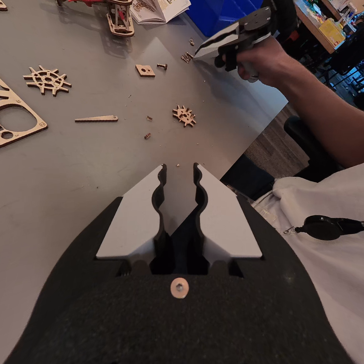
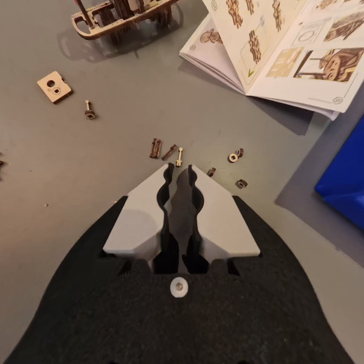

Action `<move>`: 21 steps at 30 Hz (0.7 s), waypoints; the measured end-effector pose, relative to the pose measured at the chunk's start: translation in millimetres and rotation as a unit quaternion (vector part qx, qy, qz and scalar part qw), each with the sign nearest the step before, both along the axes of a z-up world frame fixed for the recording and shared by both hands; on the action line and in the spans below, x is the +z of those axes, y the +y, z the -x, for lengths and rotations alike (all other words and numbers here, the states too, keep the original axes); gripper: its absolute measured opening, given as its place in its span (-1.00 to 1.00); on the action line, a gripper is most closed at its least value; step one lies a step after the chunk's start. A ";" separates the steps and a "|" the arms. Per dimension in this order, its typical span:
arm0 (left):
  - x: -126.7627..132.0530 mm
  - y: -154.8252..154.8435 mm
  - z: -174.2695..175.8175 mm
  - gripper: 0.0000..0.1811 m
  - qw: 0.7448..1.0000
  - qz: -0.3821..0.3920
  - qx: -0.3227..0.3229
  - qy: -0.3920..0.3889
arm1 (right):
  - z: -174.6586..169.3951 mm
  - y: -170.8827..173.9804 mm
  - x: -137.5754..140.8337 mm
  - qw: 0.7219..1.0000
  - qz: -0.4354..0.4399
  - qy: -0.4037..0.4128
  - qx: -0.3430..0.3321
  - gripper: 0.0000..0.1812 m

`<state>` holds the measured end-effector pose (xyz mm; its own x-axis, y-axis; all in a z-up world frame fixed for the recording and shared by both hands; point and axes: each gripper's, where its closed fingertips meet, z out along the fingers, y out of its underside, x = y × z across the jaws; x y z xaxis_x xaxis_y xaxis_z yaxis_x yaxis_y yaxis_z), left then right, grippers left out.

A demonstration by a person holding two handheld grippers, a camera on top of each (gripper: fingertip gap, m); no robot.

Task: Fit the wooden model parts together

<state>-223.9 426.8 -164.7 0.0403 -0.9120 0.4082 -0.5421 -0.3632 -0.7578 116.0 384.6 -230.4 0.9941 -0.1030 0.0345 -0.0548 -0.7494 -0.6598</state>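
Observation:
My left gripper is open and empty, low over the grey table near its front edge. A small wooden gear lies ahead of it, with a tapered wooden stick and a large toothed wheel to the left. My right gripper is open by a narrow gap and empty. A light wooden pin lies just beyond its tips, with dark pins beside it. A square plate with holes and a pin with a washer lie to the left. The right gripper also shows in the left wrist view, held by a hand.
A partly built wooden model stands at the back. An open instruction booklet and a blue bin are on the right. A ring and small nuts lie nearby. A punched wooden sheet lies at the left. The left gripper's tips are roughly 35 cm from the right gripper's. The left tips stand about 15 cm off the small wooden gear. My left gripper's tips are some 20 cm from the large toothed wheel.

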 end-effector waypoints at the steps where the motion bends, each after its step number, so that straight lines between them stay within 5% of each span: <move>1: -0.4 -0.6 -0.4 -0.72 1.000 0.001 -0.002 0.001 | 0.1 1.4 -1.6 1.000 -0.003 0.013 -0.002 -0.83; 9: -4.5 4.0 -1.5 -0.72 1.000 -0.010 0.000 0.011 | 8.6 3.7 18.7 0.996 -0.058 0.066 0.034 -0.97; 14: 9.5 4.0 -12.7 -0.73 1.000 -0.015 -0.006 -0.024 | 86.6 13.4 93.6 0.957 -0.206 0.119 0.167 -0.97; 17: 28.3 -5.5 -28.5 -0.73 0.998 0.005 -0.013 -0.069 | 145.6 25.4 144.6 0.895 -0.327 0.228 0.199 -0.97; 21: 54.7 -17.1 -40.9 -0.77 0.991 0.014 -0.027 -0.129 | 224.1 24.1 144.3 0.866 -0.268 0.312 0.284 -0.97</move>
